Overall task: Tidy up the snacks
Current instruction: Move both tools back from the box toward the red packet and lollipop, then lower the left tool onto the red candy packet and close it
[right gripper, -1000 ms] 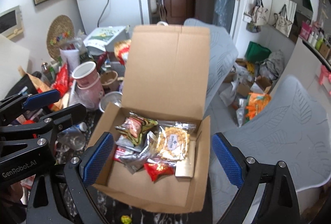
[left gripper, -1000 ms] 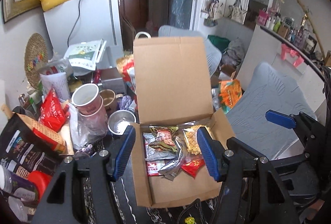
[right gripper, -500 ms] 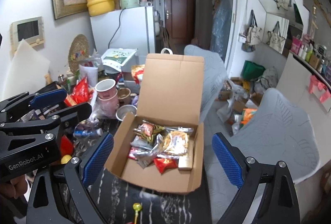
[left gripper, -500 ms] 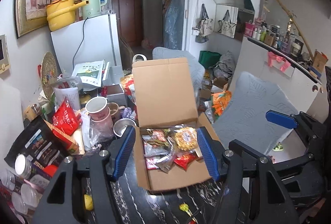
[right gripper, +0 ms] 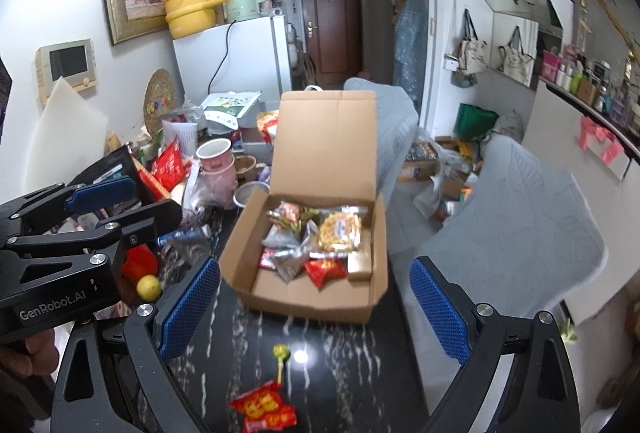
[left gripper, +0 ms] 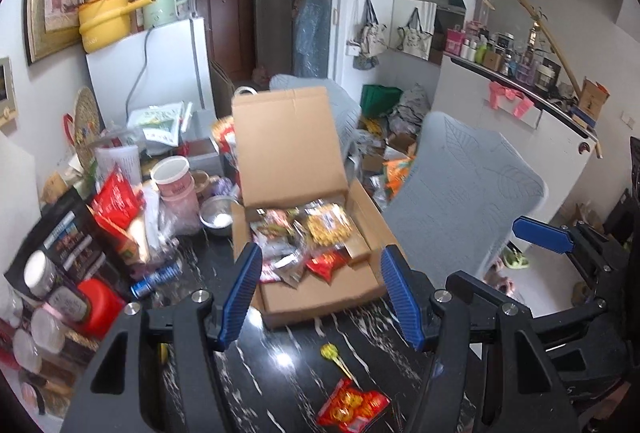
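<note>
Dark marbled table point(right gripper: 332, 349), cluttered at left. Far on it, open box point(right gripper: 320, 297) full of snacks point(right gripper: 316, 241); near — red packet point(right gripper: 264, 409) and lollipop point(right gripper: 280, 357), loose. Left gripper point(left gripper: 320, 289) and right gripper point(right gripper: 316, 307) both spread wide, holding nothing — hovering near the box.

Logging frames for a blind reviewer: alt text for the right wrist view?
Open cardboard box of snack packets sits on a dark marble table; a red snack packet and lollipop lie nearer, between the open right gripper fingers.
</note>
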Motion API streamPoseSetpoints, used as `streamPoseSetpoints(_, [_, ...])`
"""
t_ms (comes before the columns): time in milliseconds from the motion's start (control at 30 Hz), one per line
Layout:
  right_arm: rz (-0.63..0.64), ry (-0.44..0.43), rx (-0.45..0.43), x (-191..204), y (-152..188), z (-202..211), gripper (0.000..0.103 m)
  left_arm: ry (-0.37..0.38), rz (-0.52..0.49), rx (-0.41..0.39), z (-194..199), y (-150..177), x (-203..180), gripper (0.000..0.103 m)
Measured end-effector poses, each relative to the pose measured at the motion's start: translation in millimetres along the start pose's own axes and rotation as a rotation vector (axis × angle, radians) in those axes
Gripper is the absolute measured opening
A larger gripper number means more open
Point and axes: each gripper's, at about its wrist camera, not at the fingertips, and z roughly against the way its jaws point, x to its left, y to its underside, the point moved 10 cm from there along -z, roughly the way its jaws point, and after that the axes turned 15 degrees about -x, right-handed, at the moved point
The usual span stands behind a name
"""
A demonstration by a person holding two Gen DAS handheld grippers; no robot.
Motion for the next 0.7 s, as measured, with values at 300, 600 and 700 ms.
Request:
streamPoseSetpoints(300, [-0.033, 0.043, 0.051, -7.7, 56.8, 30.9, 0.097, 0.088, 0.024, 0.086, 9.0, 58.6, -27.0, 0.061])
streamPoseSetpoints(600, [-0.121, 0.064, 0.141, -18.3, 128.2, 44.2, 0.097, 0.142, -0.005, 0.182, 13.8, 120.6, -48.8, 0.061])
streamPoseSetpoints(700, [-0.146, 0.068, 0.169, -20.7, 151.1, 46.4, 0.097, 0.151, 0.002, 0.227, 12.9, 143.0, -52.7, 0.061])
